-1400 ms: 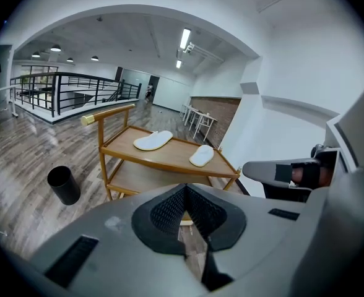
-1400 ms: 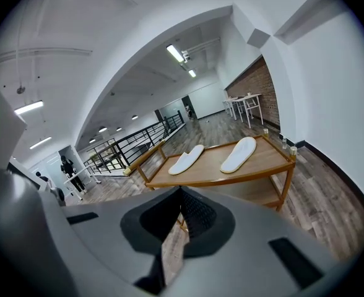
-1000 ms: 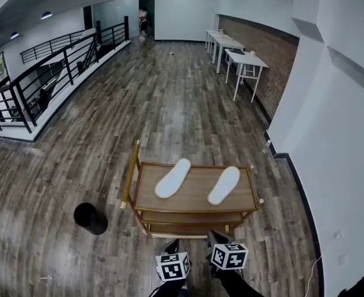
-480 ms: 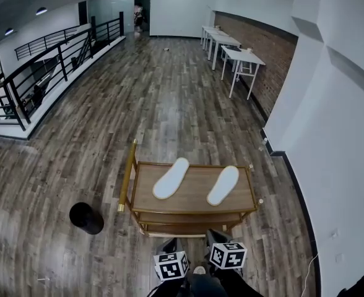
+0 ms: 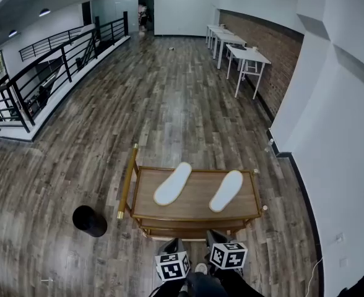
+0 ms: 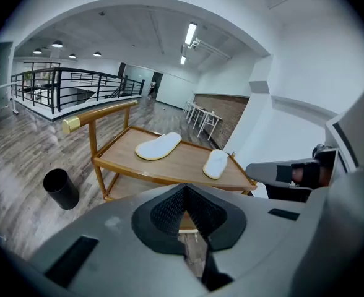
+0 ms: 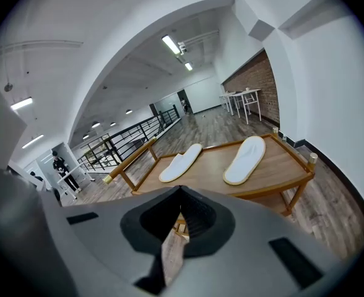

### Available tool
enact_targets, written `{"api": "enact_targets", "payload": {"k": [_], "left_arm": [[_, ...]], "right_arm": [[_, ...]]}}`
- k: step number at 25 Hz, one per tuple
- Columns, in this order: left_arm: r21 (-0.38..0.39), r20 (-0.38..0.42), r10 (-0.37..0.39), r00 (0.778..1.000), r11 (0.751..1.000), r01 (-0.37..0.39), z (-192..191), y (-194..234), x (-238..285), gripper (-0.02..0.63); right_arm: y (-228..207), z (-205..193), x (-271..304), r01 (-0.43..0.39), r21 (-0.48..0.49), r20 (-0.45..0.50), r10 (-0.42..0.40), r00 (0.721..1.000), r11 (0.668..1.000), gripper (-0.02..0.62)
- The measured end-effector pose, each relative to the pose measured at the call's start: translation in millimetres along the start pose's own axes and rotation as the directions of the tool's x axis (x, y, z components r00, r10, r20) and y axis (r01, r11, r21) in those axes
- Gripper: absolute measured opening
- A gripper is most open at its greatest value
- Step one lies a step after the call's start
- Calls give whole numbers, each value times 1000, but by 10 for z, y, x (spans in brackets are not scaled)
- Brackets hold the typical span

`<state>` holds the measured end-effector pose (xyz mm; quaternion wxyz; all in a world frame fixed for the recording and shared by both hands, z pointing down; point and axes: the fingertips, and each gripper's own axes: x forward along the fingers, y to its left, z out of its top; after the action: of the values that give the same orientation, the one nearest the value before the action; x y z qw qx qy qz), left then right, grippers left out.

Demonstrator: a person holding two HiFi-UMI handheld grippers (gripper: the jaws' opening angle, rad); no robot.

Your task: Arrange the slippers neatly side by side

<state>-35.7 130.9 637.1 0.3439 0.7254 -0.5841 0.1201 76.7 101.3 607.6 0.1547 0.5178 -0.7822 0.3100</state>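
Two white slippers lie soles-up on the top shelf of a wooden cart (image 5: 197, 210), apart from each other and both slanted. The left slipper (image 5: 173, 183) (image 6: 158, 146) (image 7: 180, 163) lies nearer the cart's handle. The right slipper (image 5: 226, 190) (image 6: 216, 163) (image 7: 245, 159) lies near the other end. My left gripper (image 5: 170, 249) (image 6: 186, 188) and right gripper (image 5: 216, 237) (image 7: 181, 190) hover side by side short of the cart's near side. Both are shut and hold nothing, and neither touches the cart.
A black cylindrical bin (image 5: 89, 220) (image 6: 60, 188) stands on the wood floor left of the cart. The cart's handle bar (image 5: 127, 181) runs along its left end. A white wall (image 5: 330, 135) stands close on the right, a black railing (image 5: 46, 73) far left, white tables (image 5: 247, 57) far back.
The cart and slippers sit slightly lower and nearer in the head view. Both grippers keep their places at the bottom edge, still shut.
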Motion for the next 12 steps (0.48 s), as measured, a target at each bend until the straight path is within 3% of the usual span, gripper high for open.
{"api": "enact_targets", "payload": {"k": [12], "left_arm": [[-7,23,56,998,998,-56,488,-159,491,2]], "right_arm": [[-293,541,433,-69,-18,-16,68,998,997,-3]]}}
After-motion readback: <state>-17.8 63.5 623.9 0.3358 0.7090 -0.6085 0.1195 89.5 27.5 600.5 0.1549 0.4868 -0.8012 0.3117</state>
